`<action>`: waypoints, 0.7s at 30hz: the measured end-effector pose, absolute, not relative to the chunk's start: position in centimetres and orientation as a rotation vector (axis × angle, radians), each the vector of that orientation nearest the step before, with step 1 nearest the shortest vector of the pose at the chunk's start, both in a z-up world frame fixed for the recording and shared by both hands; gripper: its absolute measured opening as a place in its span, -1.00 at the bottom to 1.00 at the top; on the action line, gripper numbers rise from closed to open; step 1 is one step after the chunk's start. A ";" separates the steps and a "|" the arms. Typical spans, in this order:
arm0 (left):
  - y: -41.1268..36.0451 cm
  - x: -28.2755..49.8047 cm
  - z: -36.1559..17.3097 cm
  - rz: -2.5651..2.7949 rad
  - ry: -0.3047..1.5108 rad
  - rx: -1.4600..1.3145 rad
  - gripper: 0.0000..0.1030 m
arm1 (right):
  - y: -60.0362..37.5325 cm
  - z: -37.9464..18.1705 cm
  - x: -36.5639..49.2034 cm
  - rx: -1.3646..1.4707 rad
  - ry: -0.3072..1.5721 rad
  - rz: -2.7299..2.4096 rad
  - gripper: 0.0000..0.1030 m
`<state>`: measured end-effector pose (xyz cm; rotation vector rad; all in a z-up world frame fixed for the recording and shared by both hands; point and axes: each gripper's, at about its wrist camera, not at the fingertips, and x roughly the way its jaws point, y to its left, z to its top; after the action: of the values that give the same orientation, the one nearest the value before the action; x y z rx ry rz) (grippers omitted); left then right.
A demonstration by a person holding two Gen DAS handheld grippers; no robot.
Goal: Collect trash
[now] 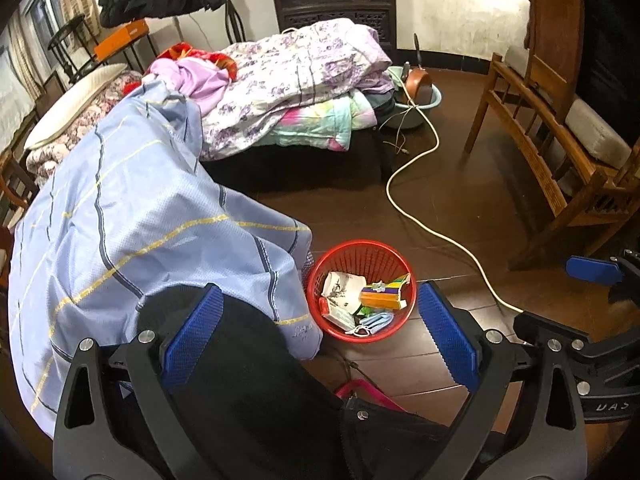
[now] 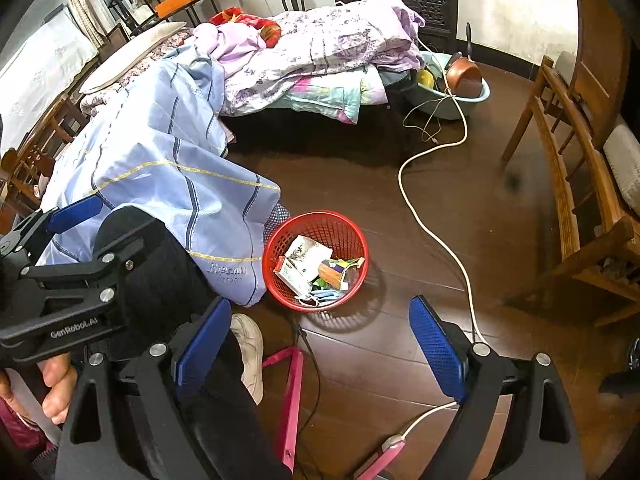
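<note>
We hold both grippers above a dark wooden plank floor (image 2: 400, 220), looking down at a round red plastic mesh wastebasket (image 1: 362, 256) that stands on the boards just beside the hanging edge of a light blue bedsheet with yellow and navy stripes (image 1: 132, 216). Our left gripper (image 1: 320, 336) has its two blue-padded fingers spread wide with nothing between them; in its view the basket sits in the gap toward the right-hand pad. Our right gripper (image 2: 320, 348) is likewise wide open and empty, its fingers framing bare floor below the basket. Inside the basket lies the collected trash: a crumpled white paper printed with dark marks (image 1: 344, 286), an orange and purple carton (image 1: 382, 294) and pale blue face masks (image 1: 374, 322) near the front rim. A white cable (image 1: 416, 208) snakes across the floor from a pale blue plastic basin (image 1: 420, 108) at the foot of the bed, passing to the right of the basket without touching it. A purple floral quilt (image 1: 296, 72) is heaped on the bed, and a brown wooden bench (image 1: 560, 160) stands well apart on the right. In the right wrist view we see a white shoe (image 2: 250, 348) and a pink frame (image 2: 290, 392) on the floor near us.
</note>
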<state>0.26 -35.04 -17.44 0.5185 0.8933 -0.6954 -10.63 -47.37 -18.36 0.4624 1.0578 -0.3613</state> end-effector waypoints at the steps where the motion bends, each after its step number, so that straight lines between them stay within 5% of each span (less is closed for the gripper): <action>1: -35.0 0.3 -17.5 -0.694 0.895 0.518 0.83 | -47.3 -18.3 -10.6 0.459 1.056 -0.361 0.72; 21: -35.1 0.2 -18.1 -0.686 0.904 0.541 0.83 | -47.4 -17.8 -10.6 0.455 1.047 -0.358 0.72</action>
<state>0.22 -35.10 -18.05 0.5406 0.9041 -0.6862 -10.63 -47.44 -17.76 0.4552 1.0474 -0.3582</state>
